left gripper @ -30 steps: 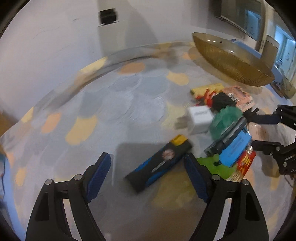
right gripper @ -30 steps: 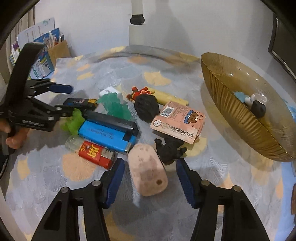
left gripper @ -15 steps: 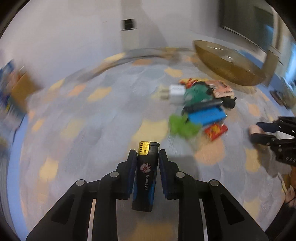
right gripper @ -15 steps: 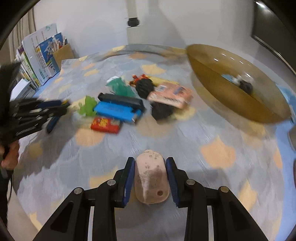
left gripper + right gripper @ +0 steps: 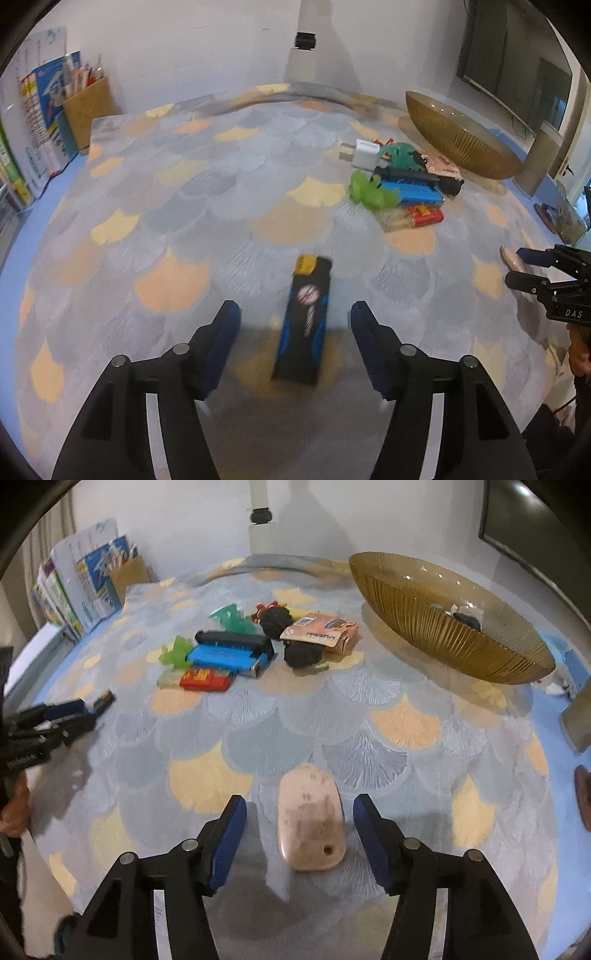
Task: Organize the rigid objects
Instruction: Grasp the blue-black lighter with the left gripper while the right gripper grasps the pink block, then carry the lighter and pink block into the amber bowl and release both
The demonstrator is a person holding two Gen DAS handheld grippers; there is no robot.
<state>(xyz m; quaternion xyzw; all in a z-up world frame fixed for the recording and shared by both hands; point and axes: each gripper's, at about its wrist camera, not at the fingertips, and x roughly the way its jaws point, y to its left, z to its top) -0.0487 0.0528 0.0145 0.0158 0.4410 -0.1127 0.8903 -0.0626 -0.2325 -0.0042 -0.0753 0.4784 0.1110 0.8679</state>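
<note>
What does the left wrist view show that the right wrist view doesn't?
Only the left wrist view shows the white charger plug beside the pile, and the whole black-and-blue lighter lying between the opening jaws of the left gripper, untouched. Only the right wrist view shows the things inside the amber bowl, and the whole pink stone lying free between the opening jaws of the right gripper. Both show the pile, bowl and patterned tablecloth.

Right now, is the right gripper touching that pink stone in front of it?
Apart. In the right wrist view the right gripper has its jaws opening, and tablecloth shows between each blue pad and the pink stone lying between them.
</note>
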